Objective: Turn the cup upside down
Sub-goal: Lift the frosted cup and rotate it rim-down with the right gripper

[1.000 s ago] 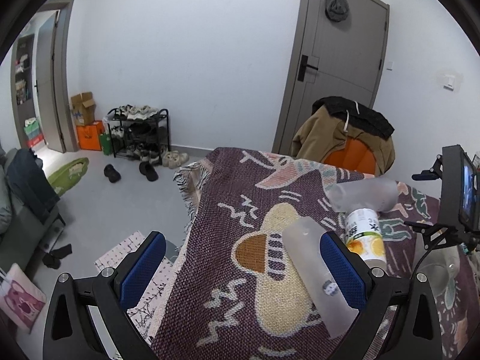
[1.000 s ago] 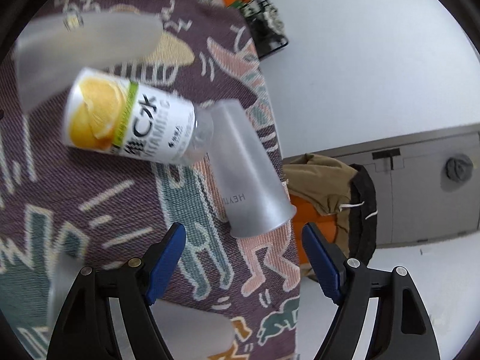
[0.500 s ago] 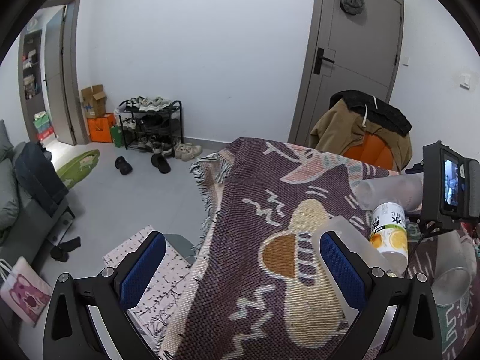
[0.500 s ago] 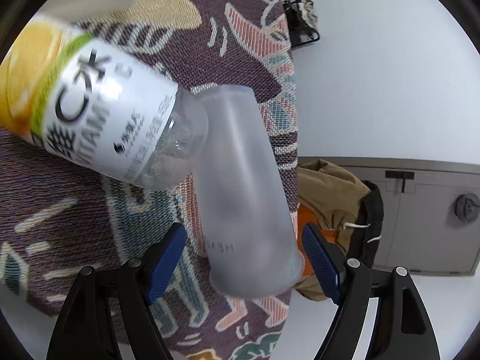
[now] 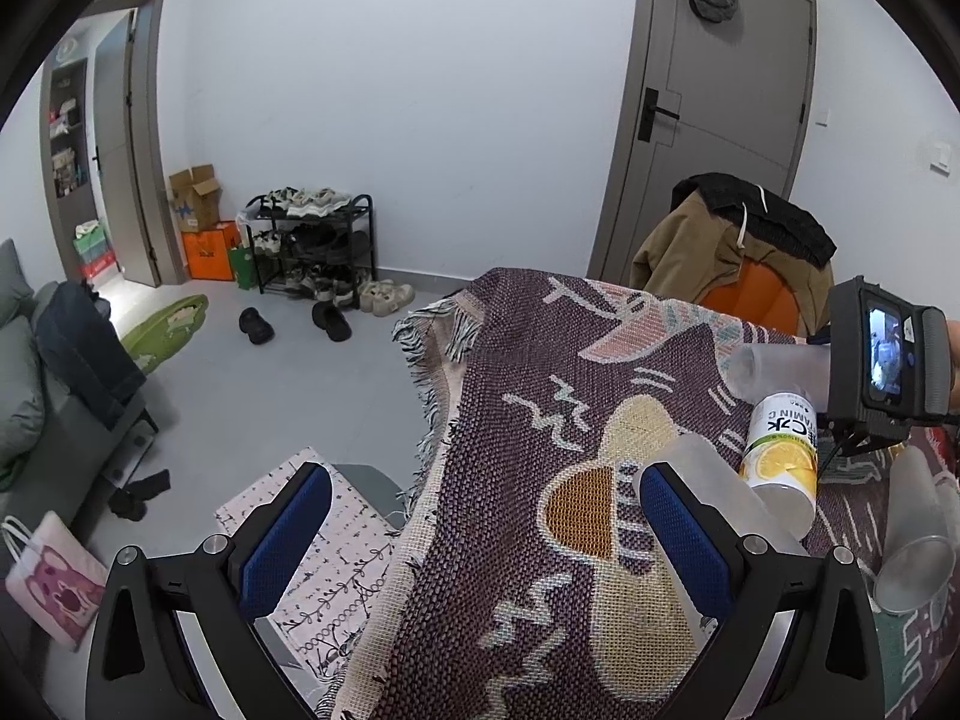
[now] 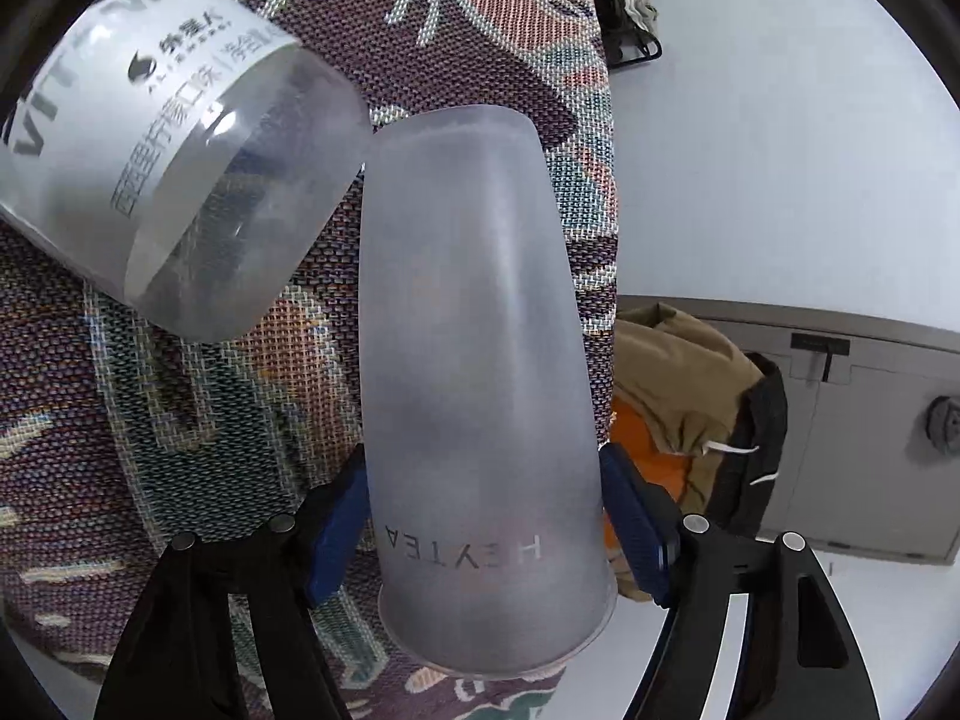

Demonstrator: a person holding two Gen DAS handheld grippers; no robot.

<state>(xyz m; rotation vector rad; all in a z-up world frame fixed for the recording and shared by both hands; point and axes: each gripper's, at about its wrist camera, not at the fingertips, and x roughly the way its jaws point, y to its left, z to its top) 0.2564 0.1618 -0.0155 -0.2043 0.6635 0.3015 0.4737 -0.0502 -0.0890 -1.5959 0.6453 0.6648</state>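
Now the right gripper [image 6: 483,516] brackets the frosted cup [image 6: 480,360] lying sideways; whether clamped, I cannot tell. Left gripper [image 5: 486,531] stands apart, holding nothing.

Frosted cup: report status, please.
Right hand-held gripper straddles lying frosted cup, contact unclear. Left hand-held gripper open, empty. Bottle beside cup.

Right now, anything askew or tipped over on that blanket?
Yes. The frosted HEYTEA cup lies on its side between the right gripper pads, its base against a toppled vitamin C bottle. Another frosted cup lies tipped beside the left gripper.
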